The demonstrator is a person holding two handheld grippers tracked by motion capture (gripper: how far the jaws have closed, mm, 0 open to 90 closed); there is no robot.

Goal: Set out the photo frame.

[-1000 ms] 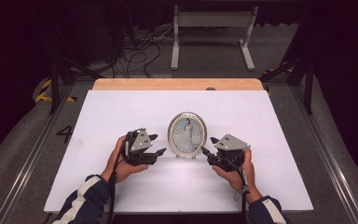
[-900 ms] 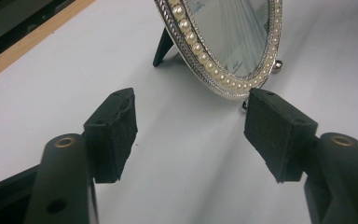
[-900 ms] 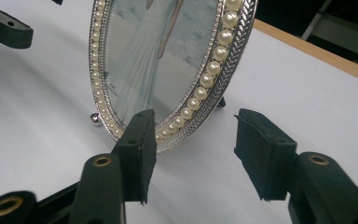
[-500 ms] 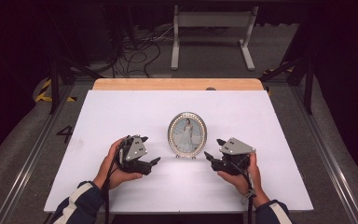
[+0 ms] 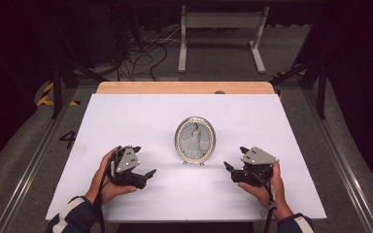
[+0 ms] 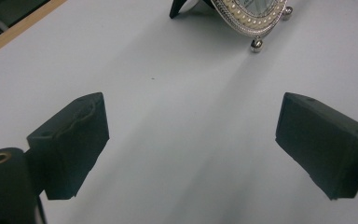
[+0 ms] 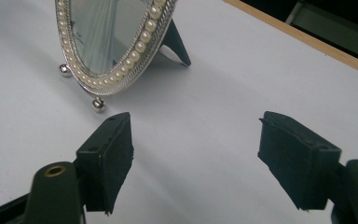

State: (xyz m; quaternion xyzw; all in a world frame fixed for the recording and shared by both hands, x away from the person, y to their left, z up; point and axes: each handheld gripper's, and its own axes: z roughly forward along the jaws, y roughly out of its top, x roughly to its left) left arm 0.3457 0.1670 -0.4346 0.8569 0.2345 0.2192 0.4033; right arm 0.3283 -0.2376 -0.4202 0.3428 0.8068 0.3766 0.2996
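An oval silver picture frame (image 5: 194, 140) with a pearl rim stands upright on its easel leg in the middle of the white table (image 5: 126, 116). My left gripper (image 5: 144, 166) rests low to the frame's front left, apart from it. My right gripper (image 5: 235, 161) sits to its front right, also apart. Both pairs of jaws have just been opening and stand wide with nothing between them. The left gripper view has its jaws (image 6: 191, 140) over bare table, with the frame's foot (image 6: 256, 44) at the top. In the right gripper view the jaws (image 7: 196, 149) gape beside the frame (image 7: 116, 42).
A wooden strip (image 5: 184, 87) runs along the table's far edge. Beyond it on the floor stand a metal stand (image 5: 221, 29) and loose cables (image 5: 141, 43). Metal rails (image 5: 337, 155) run along both sides of the table.
Both grippers have drawn back from the frame's sides, outward and toward the near edge, and their jaws have opened. The frame stays standing where it was.
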